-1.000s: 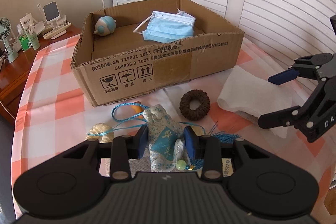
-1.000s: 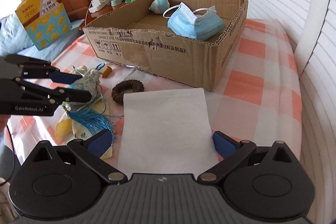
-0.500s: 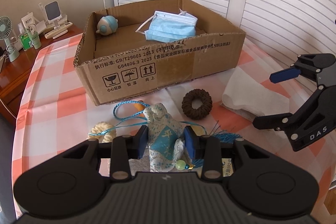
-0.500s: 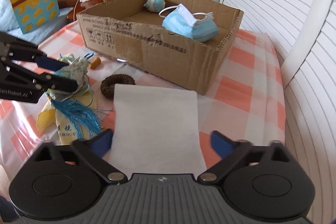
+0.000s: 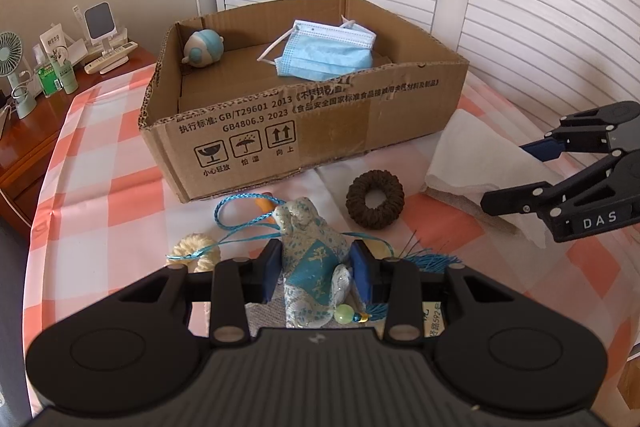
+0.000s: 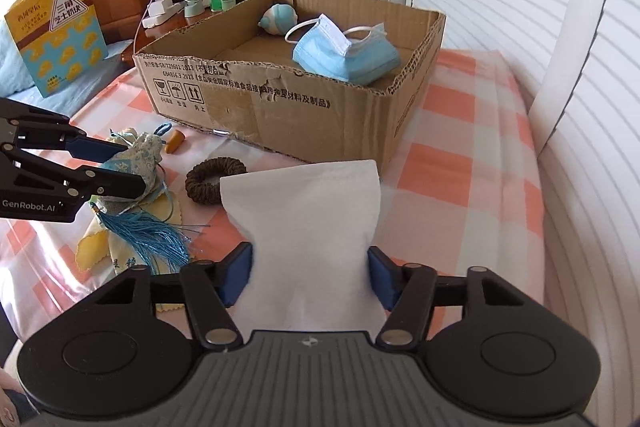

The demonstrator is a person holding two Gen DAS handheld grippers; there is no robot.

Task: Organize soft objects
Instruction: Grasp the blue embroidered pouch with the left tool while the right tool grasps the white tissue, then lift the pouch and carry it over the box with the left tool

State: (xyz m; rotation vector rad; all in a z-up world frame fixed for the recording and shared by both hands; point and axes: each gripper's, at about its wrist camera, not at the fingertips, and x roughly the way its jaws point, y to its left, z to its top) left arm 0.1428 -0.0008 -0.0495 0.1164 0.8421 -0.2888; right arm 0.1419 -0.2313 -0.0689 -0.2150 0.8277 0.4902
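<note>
Item 1, left gripper (image 5: 316, 275): jaws narrow and clamped on the blue-and-white embroidered sachet (image 5: 312, 267), unchanged from a second before; sachet low over the checked tablecloth (image 5: 100, 155), its blue tassel (image 6: 154, 233) trailing onto a yellow cloth (image 6: 94, 247).

Item 2, right gripper (image 6: 310, 277): jaws, a second earlier spread wide either side of the white tissue (image 6: 316, 227), were closing; the pads now met the tissue's edges and had pinched its near end into a waist; far end lay flat, just short of the cardboard box (image 6: 280, 99).

Item 3, box contents: blue face mask (image 5: 324, 55) and a small round blue-and-cream plush (image 5: 202, 49), both already inside.

Item 4, loose on the cloth: brown scrunchie (image 5: 374, 199) between sachet and tissue; cream yarn ring (image 5: 196, 253) beside the left jaws; small orange piece (image 6: 175, 142) near the box front.

Assessment: the tissue grip appeared to be forming, so both hands would soon hold a soft item for the box; the tissue, being limp, would likely sag when lifted.
</note>
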